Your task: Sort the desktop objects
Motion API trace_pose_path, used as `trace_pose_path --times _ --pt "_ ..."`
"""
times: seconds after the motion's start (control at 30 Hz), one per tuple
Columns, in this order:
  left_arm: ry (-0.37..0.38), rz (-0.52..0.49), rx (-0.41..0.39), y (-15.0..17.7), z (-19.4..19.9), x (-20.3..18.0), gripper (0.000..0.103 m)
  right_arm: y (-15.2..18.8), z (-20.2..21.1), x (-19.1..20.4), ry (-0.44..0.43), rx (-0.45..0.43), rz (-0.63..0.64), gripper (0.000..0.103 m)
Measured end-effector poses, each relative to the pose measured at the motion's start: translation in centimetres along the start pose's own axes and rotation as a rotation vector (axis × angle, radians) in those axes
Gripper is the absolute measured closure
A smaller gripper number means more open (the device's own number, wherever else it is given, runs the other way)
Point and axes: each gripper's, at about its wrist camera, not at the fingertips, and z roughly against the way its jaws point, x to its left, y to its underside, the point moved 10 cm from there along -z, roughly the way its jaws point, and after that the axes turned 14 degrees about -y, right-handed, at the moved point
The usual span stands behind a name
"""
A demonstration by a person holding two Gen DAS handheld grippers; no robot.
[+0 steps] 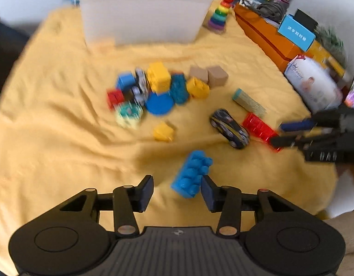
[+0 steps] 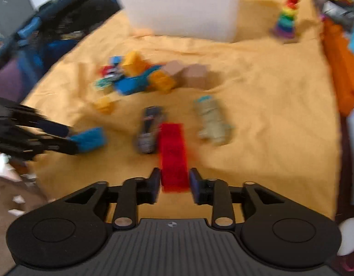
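Left wrist view: left gripper (image 1: pixel 177 189) low over the yellow cloth (image 1: pixel 62 119), jaws spread, blue brick (image 1: pixel 192 176) between its fingertips, ungripped.
Right gripper (image 2: pixel 173 182) level, jaws apart, straddling red brick (image 2: pixel 173 155)'s near end; toy car (image 2: pixel 149 130) beside it.

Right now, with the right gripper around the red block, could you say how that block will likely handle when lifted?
The red block looks like rigid translucent plastic, so probably stiff and light. Its long shape, held at one end by the right gripper, may droop or pivot. Its flat sides should resist rolling.

toy-strewn home playroom: rainbow stacking toy (image 1: pixel 220 11)
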Motion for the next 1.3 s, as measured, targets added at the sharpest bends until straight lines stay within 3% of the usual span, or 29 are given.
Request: trace_pose_path --times 0.07,0.17,0.33,0.4,0.43,0.47,0.57,0.7,0.73,0.8,0.9,0.97,1.07,1.13,1.17,1.2,1.23,1.3 --pt "-0.036 -0.045 -0.045 -0.4 0.7 -0.4 0.053 -0.6 0.7 -0.4 0.073 -0.040 0.060 0.060" --pt "-0.057 -0.126 -0.083 -0.5 1.4 -1.6 0.053 -1.3 1.5 0.9 0.172 -0.065 0.255 0.061" --pt "-0.088 -0.165 -0.080 -0.2 1.0 -2.3 0.053 -0.1 -0.6 3.4 0.182 -0.009 0.448 0.072" --pt "-0.090 -0.152 -0.071 -0.1 0.8 -2.4 0.053 0.1 -1.1 3.6 0.202 -0.004 0.495 0.071" --pt "-0.092 -0.147 -0.067 0.0 0.7 -2.3 0.053 0.3 -1.5 3.3 0.208 0.013 0.500 0.072" --pt "-0.094 -0.141 -0.064 0.0 0.6 -2.2 0.053 0.5 -1.9 2.8 0.208 0.034 0.492 0.078" --pt "-0.105 -0.141 -0.063 0.1 0.5 -2.1 0.053 0.4 -1.8 1.8 0.161 0.044 0.411 0.078" --pt "-0.108 -0.179 -0.056 0.4 -0.1 -2.4 0.053 0.0 -0.3 1.2 -0.140 0.005 -0.012 0.078" --pt "-0.109 -0.186 -0.051 0.4 -0.4 -2.5 0.053 0.3 -0.7 0.8 -0.181 0.024 -0.078 0.078" --pt "-0.107 -0.202 -0.046 0.4 -0.8 -2.7 0.053 0.9 -1.5 -0.4 -0.174 0.050 -0.162 0.074" --pt "-0.101 -0.197 -0.031 0.4 -1.5 -2.6 0.053 0.5 -0.5 -0.5 -0.064 0.002 -0.066 0.058" --pt "-0.082 -0.172 -0.022 0.4 -1.8 -2.5 0.055 0.3 0.1 0.5 0.037 -0.006 0.099 0.059" --pt "-0.076 -0.164 -0.016 0.4 -2.0 -2.6 0.060 0.4 -0.6 1.5 0.073 0.004 0.183 0.052" --pt "-0.074 -0.164 -0.017 0.4 -2.0 -2.6 0.065 0.7 -1.5 1.3 0.103 0.020 0.184 0.054" --pt "-0.071 -0.162 -0.023 0.3 -2.0 -2.6 0.072 0.9 -2.0 1.0 0.127 0.026 0.187 0.055" --pt "-0.067 -0.161 -0.025 0.2 -2.0 -2.6 0.073 0.7 -2.4 0.6 0.131 0.037 0.191 0.059" --pt "-0.061 -0.162 -0.024 0.1 -2.0 -2.6 0.073 0.9 -2.4 0.6 0.109 0.033 0.191 0.074" --pt "-0.050 -0.152 -0.029 -0.4 -1.6 -2.3 0.075 1.0 -1.7 0.7 0.074 0.037 0.182 0.076"
